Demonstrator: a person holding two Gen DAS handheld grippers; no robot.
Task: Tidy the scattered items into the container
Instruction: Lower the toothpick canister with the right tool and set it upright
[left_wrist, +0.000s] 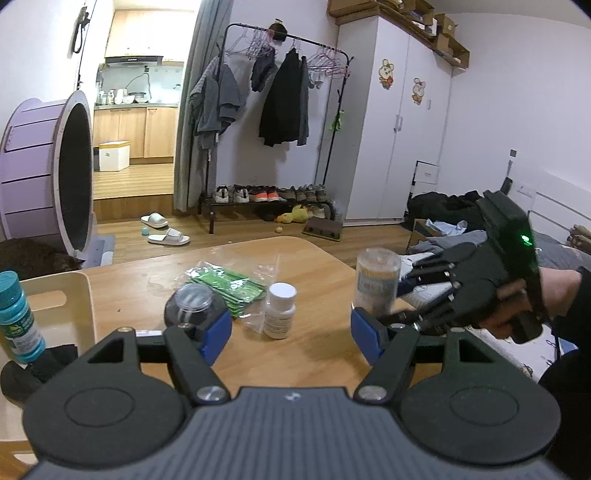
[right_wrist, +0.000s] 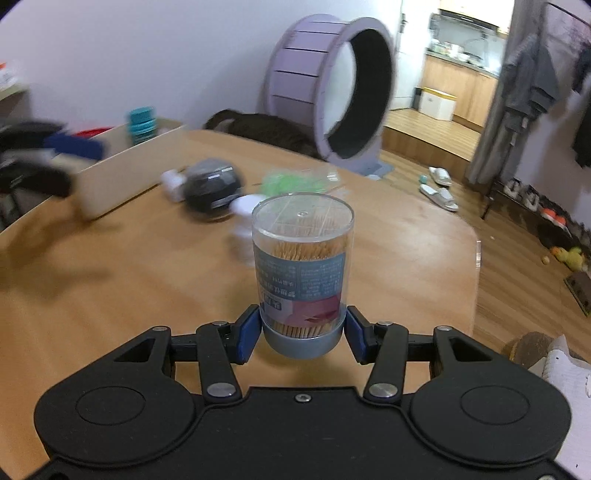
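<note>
Bench (left_wrist: 317, 354): wooden top with rounded corners, carrying the loose items.

Container (left_wrist: 79, 291): cream bin with a cut-out handle, at the left edge of the bench; a teal-capped bottle (left_wrist: 18, 314) stood upright in it.

Right gripper (right_wrist: 301, 332): blue pads closed against the lower part of the toothpick jar (right_wrist: 303, 273), held upright and clear of the bench top, over its near side. In the left wrist view the same jar (left_wrist: 376, 280) appeared at the right side of the bench, in the gripper (left_wrist: 388, 314) held by a gloved hand.

Left gripper (left_wrist: 291, 332): spread wide, holding nothing, hovering above the bench with the white bottle between its pads in view.

Green sachet packet (left_wrist: 225, 284): clear bag lying flat mid-bench.

Dark round jar (left_wrist: 194, 306): clear lid, just left of the packet, partly behind the left gripper's left pad.

White bottle (left_wrist: 280, 310): small, upright, white cap, just right of the packet.
</note>
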